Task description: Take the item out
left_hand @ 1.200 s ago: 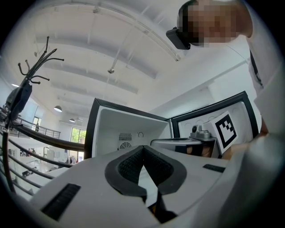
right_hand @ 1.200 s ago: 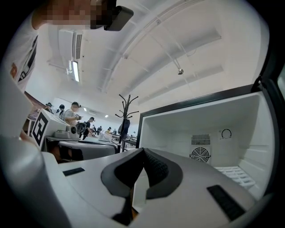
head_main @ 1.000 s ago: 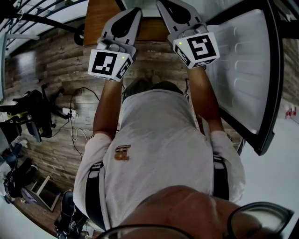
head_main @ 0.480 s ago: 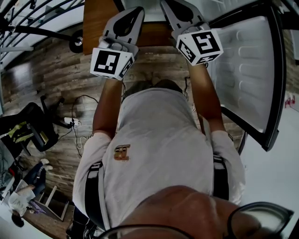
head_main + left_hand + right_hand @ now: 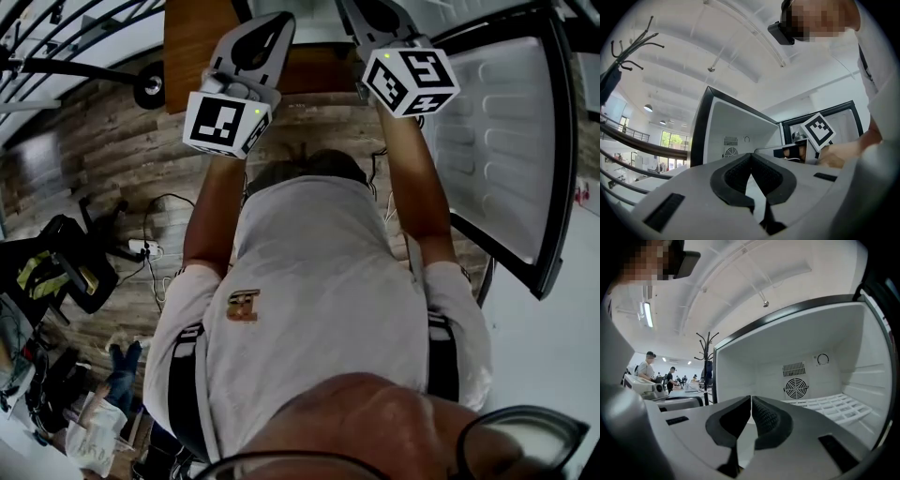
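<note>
My left gripper (image 5: 267, 23) and my right gripper (image 5: 370, 11) are held up side by side in front of an open white mini fridge (image 5: 811, 357). In the left gripper view the left gripper (image 5: 751, 155) is shut with nothing between its pads. The right gripper (image 5: 751, 397) is shut too and holds nothing. Its view looks into the fridge, where a round fan grille (image 5: 795, 388) and a white wire shelf (image 5: 836, 406) show. No item shows inside the fridge. The right gripper's marker cube (image 5: 818, 132) appears in the left gripper view.
The fridge door (image 5: 497, 141) stands swung open on the right, black-framed. A wooden surface (image 5: 192, 42) lies under the grippers. On the plank floor at the left are a cable (image 5: 155, 258) and a dark chair (image 5: 56, 272). A coat rack (image 5: 707, 350) stands left of the fridge.
My right gripper has moved up and forward toward the fridge. The left gripper has shifted slightly the same way. Both stayed shut.
</note>
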Demonstrator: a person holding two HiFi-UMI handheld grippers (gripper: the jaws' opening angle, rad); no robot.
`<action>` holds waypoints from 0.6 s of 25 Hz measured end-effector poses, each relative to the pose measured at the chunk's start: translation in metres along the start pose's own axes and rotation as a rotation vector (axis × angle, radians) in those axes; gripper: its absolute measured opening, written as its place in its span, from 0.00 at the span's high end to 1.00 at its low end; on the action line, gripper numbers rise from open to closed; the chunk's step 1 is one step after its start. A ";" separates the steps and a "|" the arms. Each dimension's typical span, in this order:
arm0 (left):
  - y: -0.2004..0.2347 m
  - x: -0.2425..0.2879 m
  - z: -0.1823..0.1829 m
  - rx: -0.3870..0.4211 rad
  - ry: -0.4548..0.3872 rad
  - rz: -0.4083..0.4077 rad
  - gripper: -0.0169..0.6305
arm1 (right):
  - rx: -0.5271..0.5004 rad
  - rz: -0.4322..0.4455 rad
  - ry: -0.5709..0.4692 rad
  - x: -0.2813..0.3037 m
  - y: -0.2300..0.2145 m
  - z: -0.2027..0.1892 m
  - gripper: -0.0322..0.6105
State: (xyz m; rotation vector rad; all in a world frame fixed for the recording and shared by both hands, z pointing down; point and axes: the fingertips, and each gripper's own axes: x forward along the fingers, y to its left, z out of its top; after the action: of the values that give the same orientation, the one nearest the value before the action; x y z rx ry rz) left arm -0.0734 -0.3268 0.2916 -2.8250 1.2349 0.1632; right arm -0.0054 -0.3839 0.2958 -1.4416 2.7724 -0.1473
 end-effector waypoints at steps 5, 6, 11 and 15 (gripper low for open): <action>-0.007 0.004 0.008 -0.006 -0.001 0.016 0.95 | 0.220 -0.026 0.006 -0.005 -0.022 0.001 0.89; -0.008 0.007 0.006 -0.008 0.001 0.019 0.95 | 0.270 -0.028 0.010 -0.004 -0.028 -0.003 0.89; -0.012 0.013 -0.003 -0.015 0.005 0.040 0.95 | 0.412 -0.027 0.028 -0.002 -0.041 -0.018 0.89; -0.013 0.012 -0.007 -0.012 0.003 0.045 0.95 | 0.504 -0.025 0.019 -0.002 -0.045 -0.022 0.89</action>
State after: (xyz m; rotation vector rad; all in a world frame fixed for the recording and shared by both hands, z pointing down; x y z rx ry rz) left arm -0.0555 -0.3271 0.2976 -2.8102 1.3030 0.1689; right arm 0.0314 -0.4067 0.3213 -1.3356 2.4676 -0.7953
